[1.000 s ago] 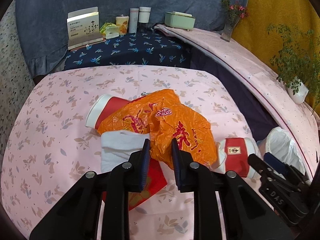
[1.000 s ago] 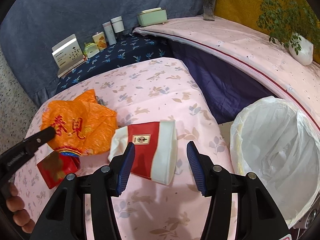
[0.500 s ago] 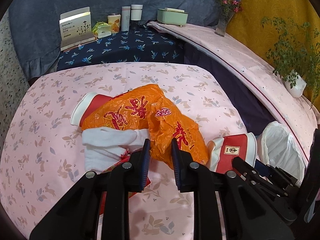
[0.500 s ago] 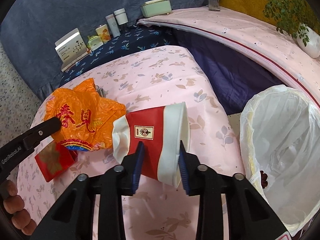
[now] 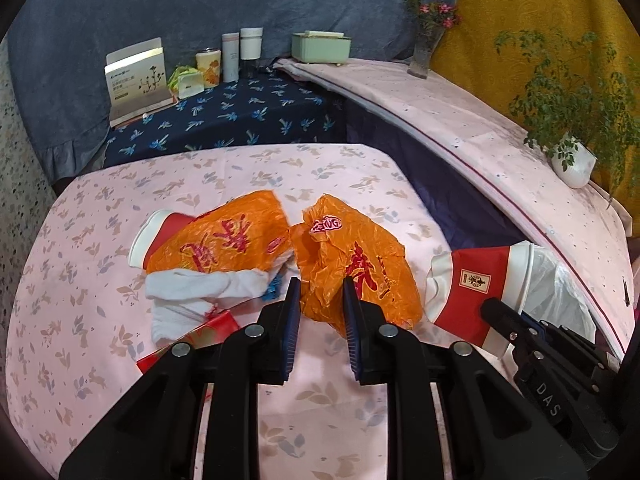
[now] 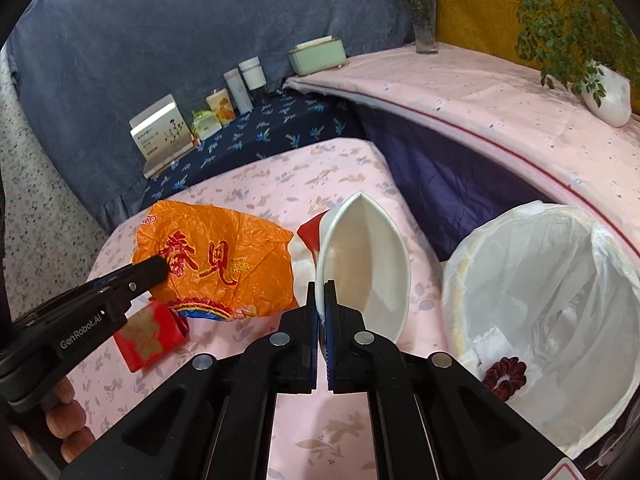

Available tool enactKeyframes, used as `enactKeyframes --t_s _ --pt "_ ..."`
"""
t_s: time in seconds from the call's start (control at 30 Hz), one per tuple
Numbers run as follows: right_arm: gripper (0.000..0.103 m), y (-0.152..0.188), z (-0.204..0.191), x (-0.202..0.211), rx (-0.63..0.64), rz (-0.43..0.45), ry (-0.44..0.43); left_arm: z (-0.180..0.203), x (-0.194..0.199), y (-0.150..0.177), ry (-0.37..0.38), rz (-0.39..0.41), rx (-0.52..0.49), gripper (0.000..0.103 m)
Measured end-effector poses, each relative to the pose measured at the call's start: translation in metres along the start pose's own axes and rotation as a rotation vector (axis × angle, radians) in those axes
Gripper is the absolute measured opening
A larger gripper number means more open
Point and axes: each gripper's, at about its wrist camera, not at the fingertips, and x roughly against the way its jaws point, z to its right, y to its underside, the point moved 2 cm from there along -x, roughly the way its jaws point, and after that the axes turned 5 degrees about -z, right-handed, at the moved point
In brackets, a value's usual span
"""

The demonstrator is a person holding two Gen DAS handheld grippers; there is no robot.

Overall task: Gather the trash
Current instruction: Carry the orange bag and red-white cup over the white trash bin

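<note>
Pinching the squashed rim of a red-and-white cup (image 6: 362,264), the right gripper (image 6: 320,300) was seen at centre frame with its fingers pressed nearly together. The cup was held left of the white-lined bin (image 6: 544,304). In the left wrist view, the orange bag (image 5: 352,264) was clamped between the narrowly parted fingers of the left gripper (image 5: 320,304) at centre. A second cup (image 5: 156,232) lay at left, partly covered.

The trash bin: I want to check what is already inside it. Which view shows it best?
The right wrist view: the lined trash bin faces the camera, with something dark red at the bottom. The left wrist view shows only a sliver of its liner behind the paper cup.
</note>
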Motion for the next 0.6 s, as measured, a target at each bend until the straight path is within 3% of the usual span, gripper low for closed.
enactKeyframes --t_s 0.6 --pt "0.003 0.009 0.110 0.082 -0.167 0.131 0.118 0.126 0.024 0.003 0.098 0.035 -0.180 0.020"
